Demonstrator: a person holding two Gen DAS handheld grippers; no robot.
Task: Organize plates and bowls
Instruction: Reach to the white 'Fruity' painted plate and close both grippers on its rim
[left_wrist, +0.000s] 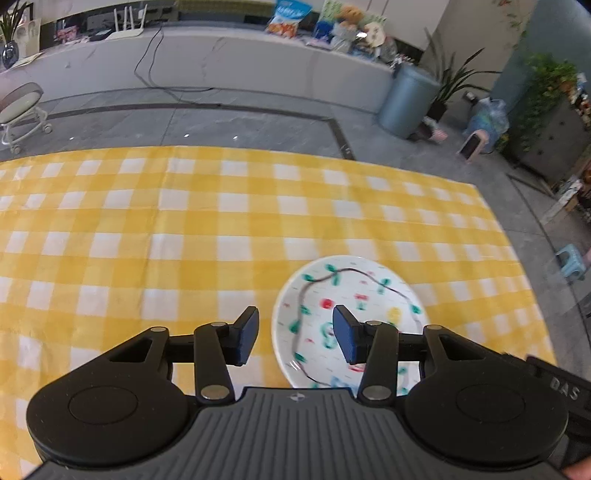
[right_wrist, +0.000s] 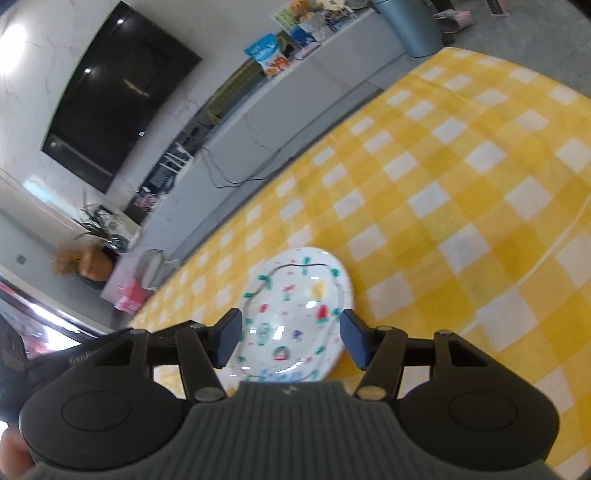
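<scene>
Yellow-and-white checked cloth (left_wrist: 184, 229) covers the whole work surface; its far edge runs across the left wrist view from 9 to 2 o'clock, with grey floor beyond.

Left wrist view, left to right: wide bare cloth from 9 through 12 o'clock, nothing standing on it. Left gripper (left_wrist: 295, 338) hangs above the cloth with jaws apart, released, nothing between the pads. Its left pad is over bare cloth; its right pad overlaps the patterned plate (left_wrist: 325, 295) in the picture. Plate lies flat at about 5 o'clock of centre, white with green, red and yellow marks and a dark looping line. Whether the pad touches the plate I cannot tell. Cloth's right edge falls away at 3 o'clock, floor and a small blue stool (left_wrist: 570, 262) past it.

Right wrist view, left to right: cloth's far edge runs diagonally from 8 to 1 o'clock. Right gripper (right_wrist: 290, 341) is likewise released, jaws apart, the same plate (right_wrist: 295, 288) showing in the gap below and ahead; pads do not press it. Open cloth from 1 to 4 o'clock, bare.
</scene>
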